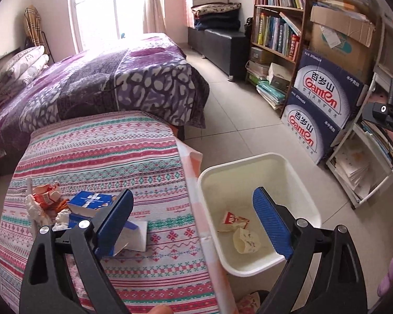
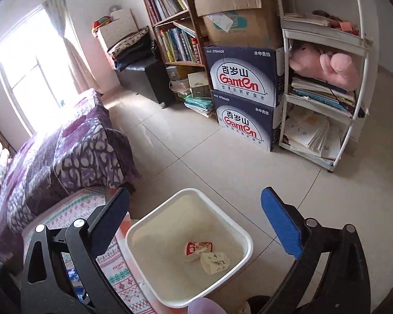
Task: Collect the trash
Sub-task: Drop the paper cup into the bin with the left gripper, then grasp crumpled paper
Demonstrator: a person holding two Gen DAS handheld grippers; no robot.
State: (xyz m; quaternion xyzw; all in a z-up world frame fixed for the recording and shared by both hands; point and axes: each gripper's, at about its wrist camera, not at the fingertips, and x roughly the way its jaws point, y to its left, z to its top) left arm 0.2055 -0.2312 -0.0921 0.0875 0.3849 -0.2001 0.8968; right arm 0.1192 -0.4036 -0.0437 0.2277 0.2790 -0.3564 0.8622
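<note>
The chief risk lies at the heap of trash left on the desk (image 1: 133, 157), which wears a striped patterned cloth; the red-and-white carton scrap (image 1: 47, 195), the crumpled white tissue (image 1: 36, 209) and the blue booklet (image 1: 90, 202) lie touching one another near the desk's left edge, so a claw closing there may pinch two things at once, or catch the cloth and drag it; the tissue is soft and would likely slip from between flat pads unless gripped near its middle; the booklet may not be trash at all, and I cannot tell from here; a white paper sheet (image 1: 137, 235) lies flat just under the left claw's left finger, and a flat sheet is hard to lift without scraping the cloth. The white bin (image 1: 251, 162) stands on the floor tight beside the desk, so a careless swing of either claw could knock its rim and tip it, and a piece let go too far out would fall on the tiles.

The left claw (image 1: 192, 214) stands wide open and holds nothing, one finger over the desk, the other over the bin; the right claw (image 2: 196, 214) is likewise fully spread and empty, poised above the bin's mouth; already inside lie a red-and-white wrapper (image 2: 198, 248) and a crumpled cream paper (image 2: 215, 261), touching each other on the bottom.
</note>
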